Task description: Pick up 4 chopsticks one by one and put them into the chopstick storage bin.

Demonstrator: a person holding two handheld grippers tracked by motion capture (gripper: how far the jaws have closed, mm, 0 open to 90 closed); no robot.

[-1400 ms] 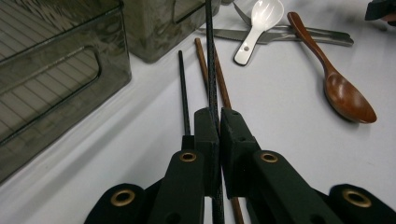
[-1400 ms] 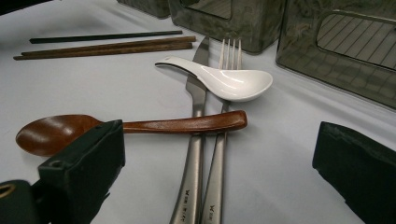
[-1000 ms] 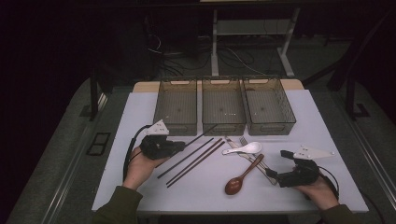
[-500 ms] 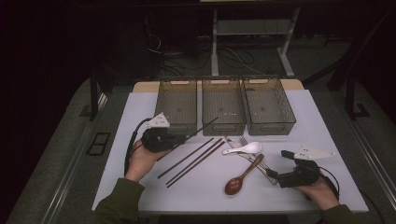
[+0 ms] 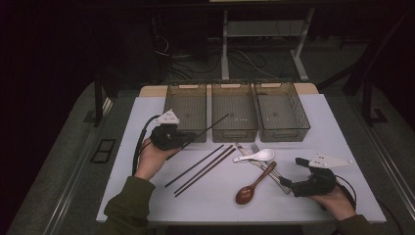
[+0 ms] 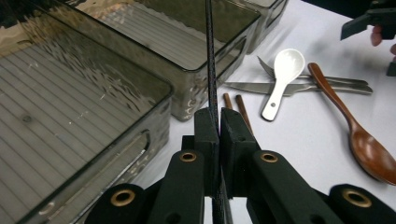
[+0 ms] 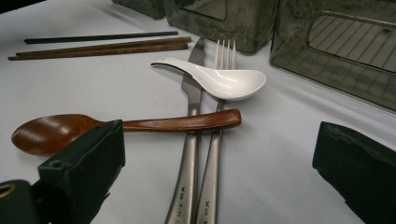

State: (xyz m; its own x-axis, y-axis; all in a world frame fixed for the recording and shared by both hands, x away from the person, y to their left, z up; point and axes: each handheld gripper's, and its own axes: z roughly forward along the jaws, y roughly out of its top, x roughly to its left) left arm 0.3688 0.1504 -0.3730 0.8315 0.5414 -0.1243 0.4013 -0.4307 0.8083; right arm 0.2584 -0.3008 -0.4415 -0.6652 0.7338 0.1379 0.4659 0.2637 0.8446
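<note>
Small engraved lettering sits near the handle ends of the fork (image 7: 212, 154) and knife (image 7: 187, 140), too small to read. The left tool (image 5: 188, 138) is clamped on a black chopstick (image 5: 208, 129), which slants up off the worktop (image 5: 147, 117) over the front of the left bin (image 5: 186, 110) toward the middle bin (image 5: 234, 110). The left forearm reaches forward. The right tool (image 5: 288, 182) rests low near the cutlery handles, jaws wide apart, holding nothing.
</note>
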